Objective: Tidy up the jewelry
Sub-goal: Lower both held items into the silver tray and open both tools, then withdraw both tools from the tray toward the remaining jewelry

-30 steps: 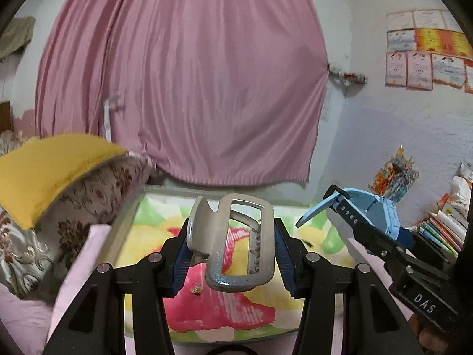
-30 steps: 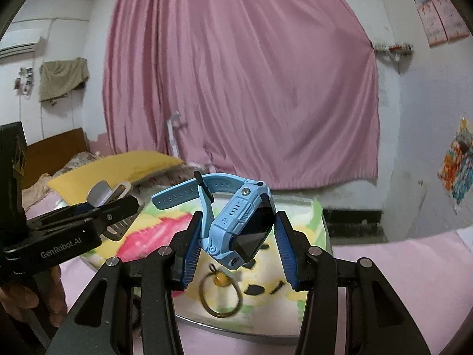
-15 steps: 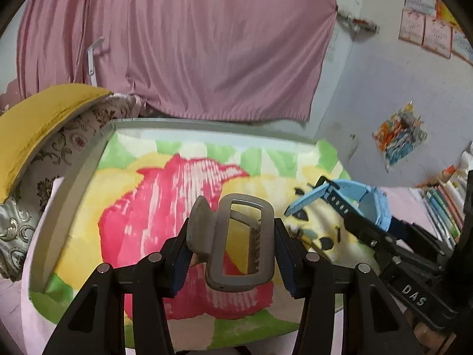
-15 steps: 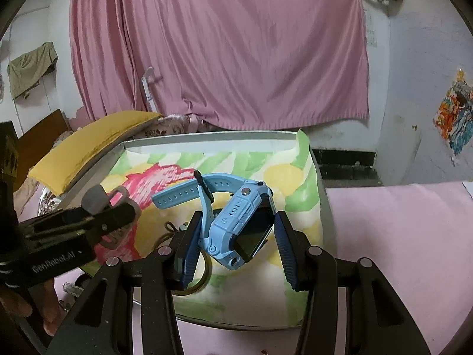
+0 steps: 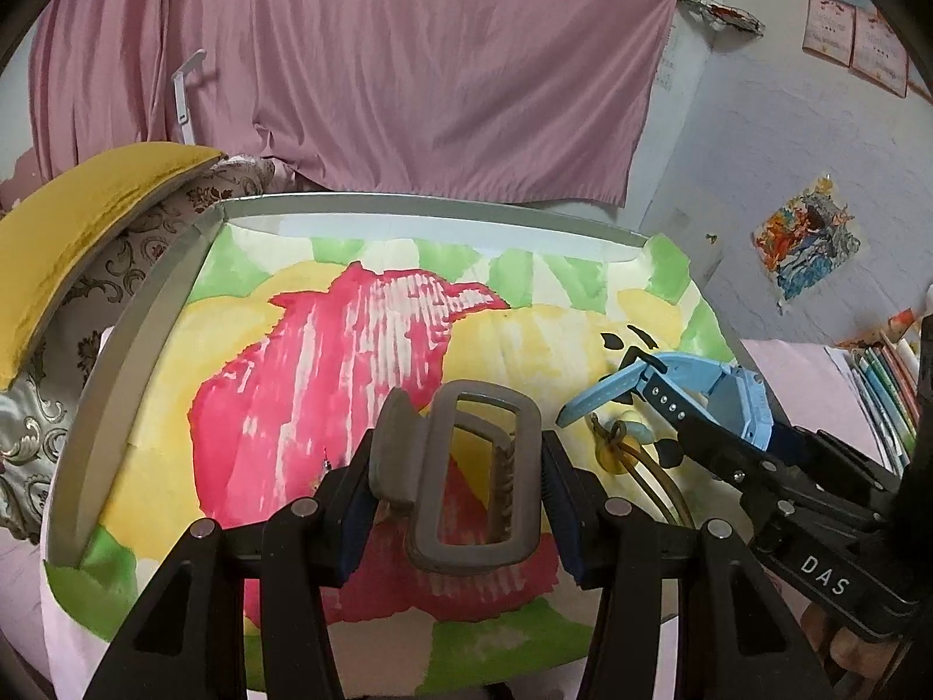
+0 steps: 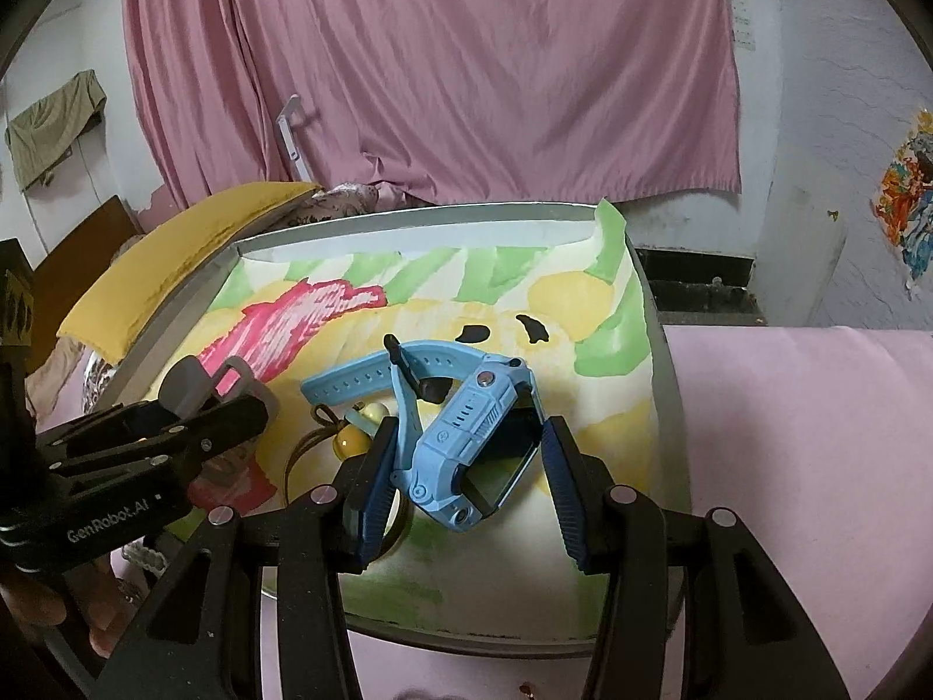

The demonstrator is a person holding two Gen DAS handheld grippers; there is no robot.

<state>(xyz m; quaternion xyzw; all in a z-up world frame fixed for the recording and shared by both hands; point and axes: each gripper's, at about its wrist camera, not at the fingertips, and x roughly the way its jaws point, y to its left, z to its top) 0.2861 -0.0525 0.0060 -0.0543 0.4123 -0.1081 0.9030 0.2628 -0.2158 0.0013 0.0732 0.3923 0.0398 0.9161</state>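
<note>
A grey hair claw clip point(image 5: 466, 554) stands upright between the blue pads of my left gripper point(image 5: 458, 449), which is shut on it above the pink patch of the tray's painted liner. The metal tray point(image 5: 134, 361) fills the middle of both views. My right gripper point(image 6: 469, 437) holds a light blue watch point(image 6: 466, 408) low over the tray's right half. Its jaws are opening, and the pads still touch the watch. A brown cord with yellow beads point(image 6: 350, 437) lies on the liner just left of the watch. In the left wrist view the watch point(image 5: 729, 385) sits at right.
A yellow pillow point(image 5: 70, 221) on a patterned cushion presses against the tray's left rim. Pink bed sheet point(image 6: 787, 437) spreads to the right of the tray. A pink curtain point(image 5: 379, 58) hangs behind. Books point(image 5: 886, 385) are stacked at far right. A person's fingers point(image 6: 35, 601) grip the left tool.
Both grippers have tipped downward and sunk toward the tray, which now fills the views. The clip and the watch have come down with them, close over the liner.
</note>
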